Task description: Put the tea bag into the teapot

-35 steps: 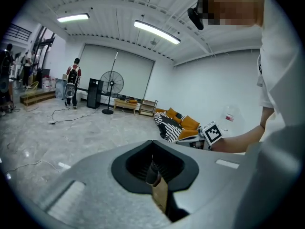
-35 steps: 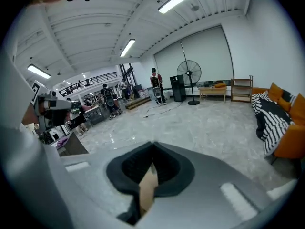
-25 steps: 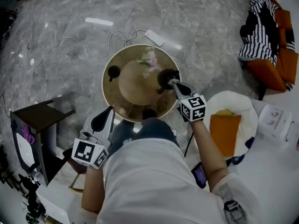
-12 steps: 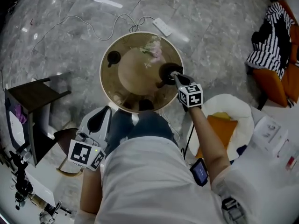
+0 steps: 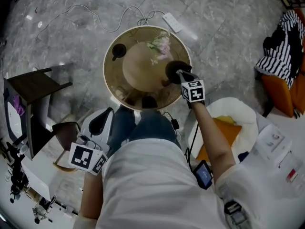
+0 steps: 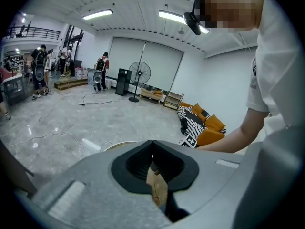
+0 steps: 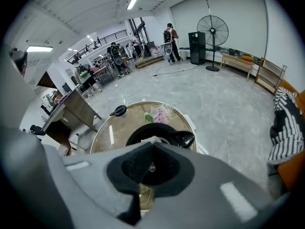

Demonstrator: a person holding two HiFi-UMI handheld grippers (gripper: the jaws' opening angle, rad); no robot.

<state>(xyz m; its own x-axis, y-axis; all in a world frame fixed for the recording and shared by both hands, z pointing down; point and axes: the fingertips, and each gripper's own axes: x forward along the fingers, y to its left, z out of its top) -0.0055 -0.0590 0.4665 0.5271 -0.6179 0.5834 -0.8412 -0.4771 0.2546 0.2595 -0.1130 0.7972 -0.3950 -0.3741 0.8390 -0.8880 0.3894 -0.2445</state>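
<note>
The black teapot (image 5: pixel 169 70) stands open at the right side of the round glass-topped table (image 5: pixel 109 82); its lid (image 5: pixel 118 50) lies at the table's left. My right gripper (image 5: pixel 178 73) hovers right over the pot's mouth, shut, with a small pale piece of the tea bag pinched at its tips. In the right gripper view the teapot (image 7: pixel 183 138) fills the space just beyond the right gripper (image 7: pixel 152 144). My left gripper (image 5: pixel 108 116) hangs back off the table beside my left hip. The left gripper (image 6: pixel 152 144) is shut on a tan paper wrapper (image 6: pixel 157 187).
A pink flower sprig (image 5: pixel 160 44) lies on the table behind the teapot, and a dark cup (image 5: pixel 148 101) sits at its near rim. A power strip (image 5: pixel 172 22) and cable lie on the floor beyond. A dark stool (image 5: pixel 33 86) stands left, a white seat with an orange cushion (image 5: pixel 218 133) right.
The view has shifted, so the table now sits higher in the picture. My right gripper has stayed over the teapot's mouth. The left gripper has hardly moved.
</note>
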